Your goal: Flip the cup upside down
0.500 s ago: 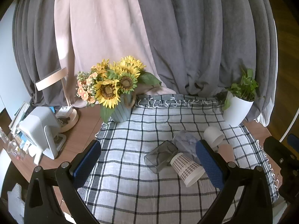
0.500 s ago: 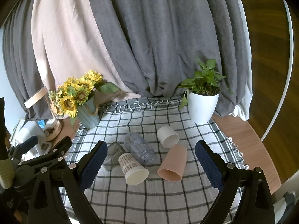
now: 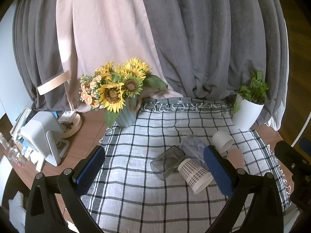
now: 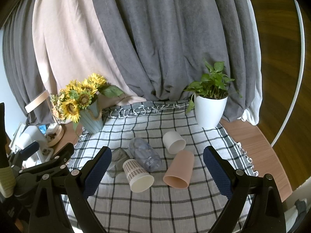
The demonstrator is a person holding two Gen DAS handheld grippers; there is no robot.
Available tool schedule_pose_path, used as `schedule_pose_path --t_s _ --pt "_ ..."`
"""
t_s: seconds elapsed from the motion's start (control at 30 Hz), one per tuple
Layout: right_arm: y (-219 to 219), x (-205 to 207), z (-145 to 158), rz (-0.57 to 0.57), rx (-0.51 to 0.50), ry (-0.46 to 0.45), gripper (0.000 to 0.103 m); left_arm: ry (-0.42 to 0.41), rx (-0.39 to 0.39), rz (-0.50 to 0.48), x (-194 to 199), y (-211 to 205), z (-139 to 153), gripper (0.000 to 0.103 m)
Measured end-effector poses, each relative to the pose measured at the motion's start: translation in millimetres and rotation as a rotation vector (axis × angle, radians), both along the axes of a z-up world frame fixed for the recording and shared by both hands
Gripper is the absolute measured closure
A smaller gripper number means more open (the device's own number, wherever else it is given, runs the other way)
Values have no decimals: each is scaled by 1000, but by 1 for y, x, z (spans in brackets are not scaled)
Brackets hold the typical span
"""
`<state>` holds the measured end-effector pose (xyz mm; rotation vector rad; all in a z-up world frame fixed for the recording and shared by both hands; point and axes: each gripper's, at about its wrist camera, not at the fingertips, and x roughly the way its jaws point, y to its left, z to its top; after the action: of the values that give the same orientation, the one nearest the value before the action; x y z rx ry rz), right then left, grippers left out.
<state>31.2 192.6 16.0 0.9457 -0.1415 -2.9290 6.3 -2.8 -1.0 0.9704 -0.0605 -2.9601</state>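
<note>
Several cups lie on their sides on the checked cloth (image 4: 155,203): a checked paper cup (image 4: 137,175) (image 3: 194,174), a pink cup (image 4: 179,169), a white cup (image 4: 173,142) (image 3: 222,141), a clear plastic cup (image 4: 144,153) (image 3: 192,147) and a smoky square glass (image 4: 116,160) (image 3: 168,162). My right gripper (image 4: 157,171) is open and empty, above the cloth in front of the cups. My left gripper (image 3: 155,172) is open and empty, to the left of the cups; its right finger hides most of the pink cup (image 3: 236,155).
A blue vase of sunflowers (image 4: 91,120) stands at the cloth's back left and a white potted plant (image 4: 210,108) at the back right. A lamp and small devices (image 3: 44,136) sit on the wooden table to the left. Grey and pink curtains hang behind.
</note>
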Motion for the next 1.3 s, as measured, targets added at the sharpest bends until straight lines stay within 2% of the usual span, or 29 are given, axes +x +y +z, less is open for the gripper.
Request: schedule_pose_path --t_s 1.3 --pt "-1 -5 -9 6 2 -19 8 -7 -10 7 -3 3 -4 0"
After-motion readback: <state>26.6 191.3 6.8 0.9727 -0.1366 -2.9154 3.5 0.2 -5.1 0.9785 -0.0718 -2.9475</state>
